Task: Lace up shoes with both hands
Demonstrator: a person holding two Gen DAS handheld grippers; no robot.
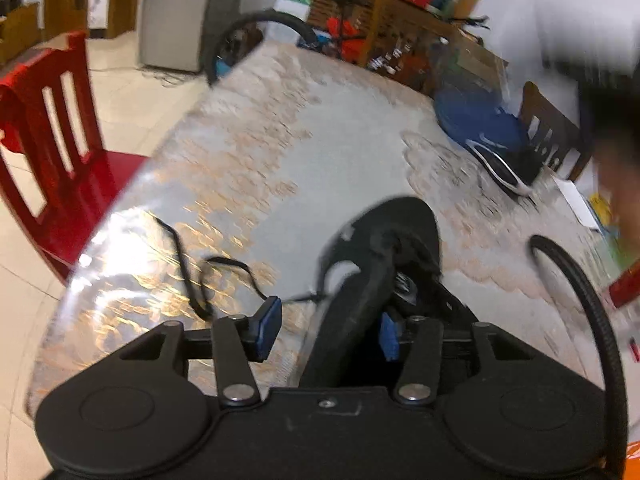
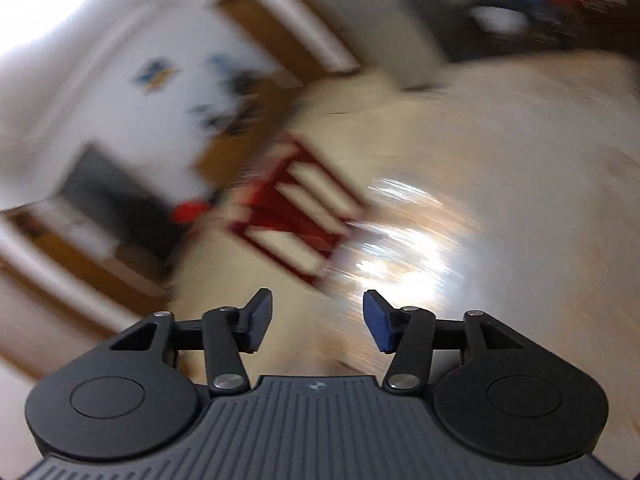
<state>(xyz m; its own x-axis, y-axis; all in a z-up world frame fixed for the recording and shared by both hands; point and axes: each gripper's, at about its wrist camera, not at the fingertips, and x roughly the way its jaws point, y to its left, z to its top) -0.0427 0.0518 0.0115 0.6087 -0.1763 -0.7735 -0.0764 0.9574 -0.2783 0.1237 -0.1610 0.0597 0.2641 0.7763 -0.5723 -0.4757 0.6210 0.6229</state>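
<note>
In the left wrist view a red chair (image 1: pixel 60 152) stands at the left edge beside the round table (image 1: pixel 280 140), whose glossy patterned top curves down to a near rim at lower left. A loose black lace (image 1: pixel 200 268) trails across the bare tabletop in the lower left. It runs right toward the black shoe (image 1: pixel 372 264), which sits low in the centre between the blue pads of the left gripper (image 1: pixel 328 332). The jaws stand apart around the shoe; the right pad is partly hidden behind it, so I cannot tell whether either pad touches it. Farther right and higher, a blue shoe (image 1: pixel 484 128) lies on the table, well apart, with open tabletop between. A black hose (image 1: pixel 592 320) arcs down the right edge, and a dark, blurred shape fills the upper right corner.

The right wrist view shows neither shoe nor the lace. It is heavily smeared. The right gripper (image 2: pixel 318 320) has its jaws wide apart with nothing between them, over the pale table surface at lower centre. The same red chair (image 2: pixel 296 208) appears tilted in mid-frame, and the room behind is too blurred to read.
</note>
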